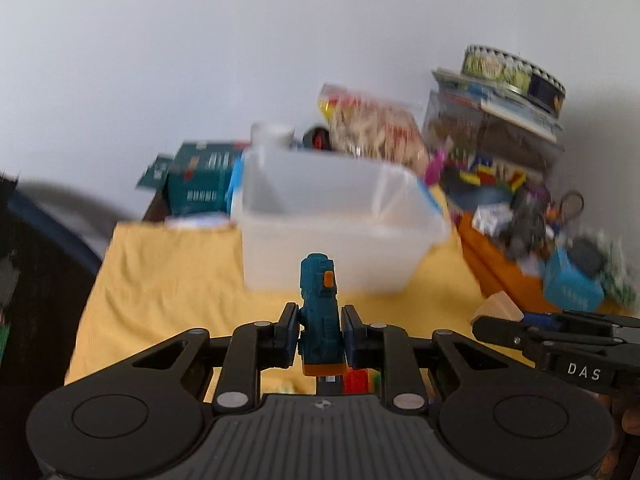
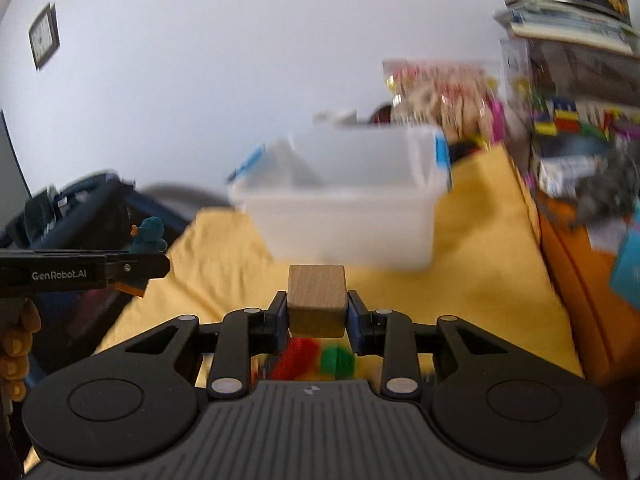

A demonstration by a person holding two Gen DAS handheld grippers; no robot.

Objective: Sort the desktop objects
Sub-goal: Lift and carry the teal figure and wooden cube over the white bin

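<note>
A teal toy figure with orange trim [image 1: 320,312] stands upright between the pads of my left gripper [image 1: 320,322], which is shut on it above the yellow cloth [image 1: 160,280]. My right gripper [image 2: 317,314] is shut on a plain wooden cube [image 2: 317,300]. A clear plastic bin [image 1: 340,240] sits on the cloth just ahead of both grippers and looks hollow inside. From the right wrist view the left gripper [image 2: 156,266] shows side-on at the left with the teal toy [image 2: 149,236]. In the left wrist view, the right gripper [image 1: 492,322] and its wooden cube [image 1: 498,308] appear at the right.
Red [image 2: 298,360] and green [image 2: 336,360] bricks lie on the cloth under the right gripper. Clutter lines the right side: an orange box [image 1: 492,272], stacked boxes topped by a round tin [image 1: 516,76], a snack bag [image 1: 372,128]. A teal carton [image 1: 200,184] stands behind the bin.
</note>
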